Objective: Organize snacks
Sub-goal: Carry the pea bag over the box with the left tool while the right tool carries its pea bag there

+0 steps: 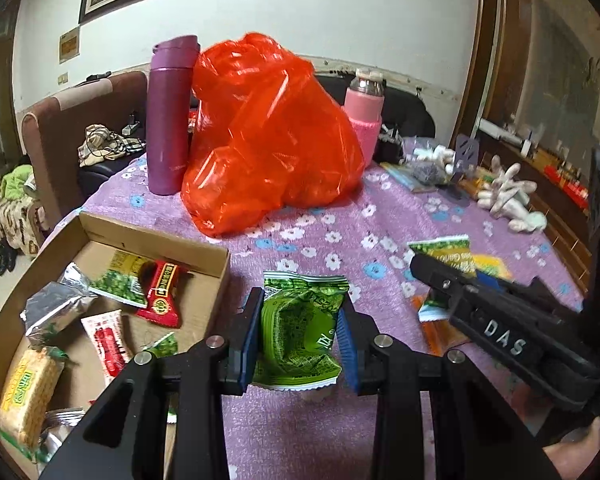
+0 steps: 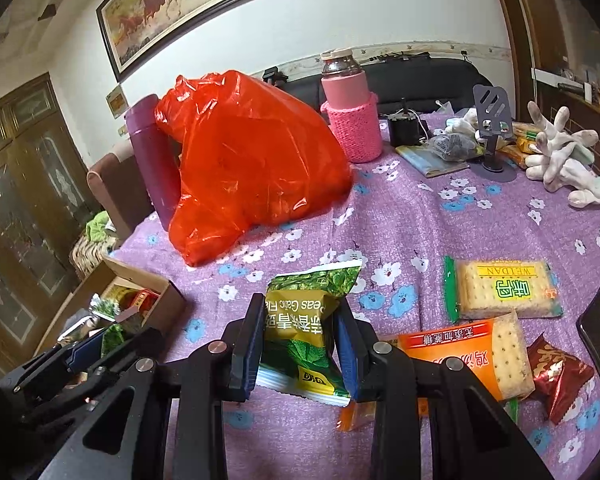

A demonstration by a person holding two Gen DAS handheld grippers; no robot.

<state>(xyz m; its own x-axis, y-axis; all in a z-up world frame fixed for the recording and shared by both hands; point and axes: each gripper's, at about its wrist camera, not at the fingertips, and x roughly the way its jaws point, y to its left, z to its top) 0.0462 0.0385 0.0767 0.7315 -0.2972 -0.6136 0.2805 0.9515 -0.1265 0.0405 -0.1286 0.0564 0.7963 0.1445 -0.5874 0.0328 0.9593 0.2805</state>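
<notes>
- cardboard box (image 1: 216,256) with snack packs, left of left gripper (image 1: 300,332)
- left fingers (image 1: 250,320) clamp green snack packet (image 1: 296,332), lifted off bench (image 1: 380,220)
- right gripper (image 2: 302,336) fingers (image 2: 252,332) pinch green pea packet (image 2: 304,320)
- cracker packs (image 2: 504,292) on bench right of right fingers

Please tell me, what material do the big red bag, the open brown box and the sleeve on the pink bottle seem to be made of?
The big red bag looks like thin glossy plastic film: translucent, crinkled, with bright highlights. The open brown box seems plain matte cardboard, with thin walls and a raw paper-brown edge. The sleeve on the pink bottle appears to be knitted or crocheted yarn, given its looped, bumpy texture.
</notes>
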